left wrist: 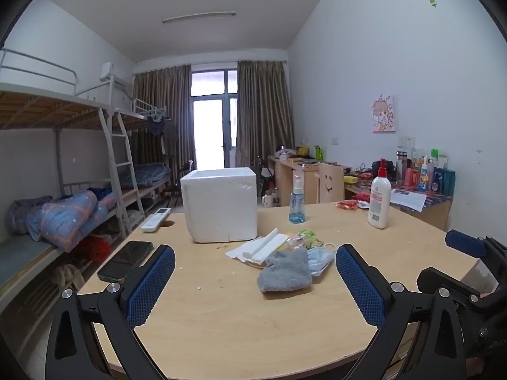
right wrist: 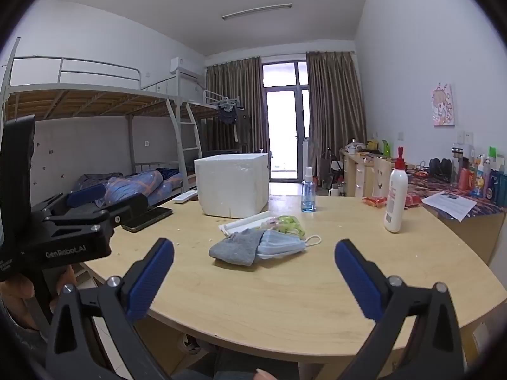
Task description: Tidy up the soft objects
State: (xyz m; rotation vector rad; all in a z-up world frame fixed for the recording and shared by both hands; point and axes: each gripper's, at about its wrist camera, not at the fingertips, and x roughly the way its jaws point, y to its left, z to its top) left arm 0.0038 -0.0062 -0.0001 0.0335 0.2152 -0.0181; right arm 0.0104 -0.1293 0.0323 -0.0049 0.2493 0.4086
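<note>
A small pile of soft things lies mid-table: a grey sock [left wrist: 284,271] [right wrist: 236,247], a blue face mask [left wrist: 320,258] [right wrist: 280,243], white foam sheets [left wrist: 258,247] [right wrist: 244,220] and a yellow-green plastic bag [left wrist: 304,237] [right wrist: 286,221]. A white foam box [left wrist: 221,204] [right wrist: 233,183] stands behind the pile, open at the top. My left gripper [left wrist: 255,281] is open and empty, in front of the pile. My right gripper [right wrist: 253,277] is open and empty, also short of the pile.
On the wooden table [left wrist: 240,323] are a black phone [left wrist: 125,260] [right wrist: 149,218], a white remote [left wrist: 156,218], a blue spray bottle [left wrist: 297,201] [right wrist: 308,190], a white pump bottle [left wrist: 379,196] [right wrist: 396,194] and red packets [left wrist: 348,204]. Bunk beds stand left, a cluttered desk right.
</note>
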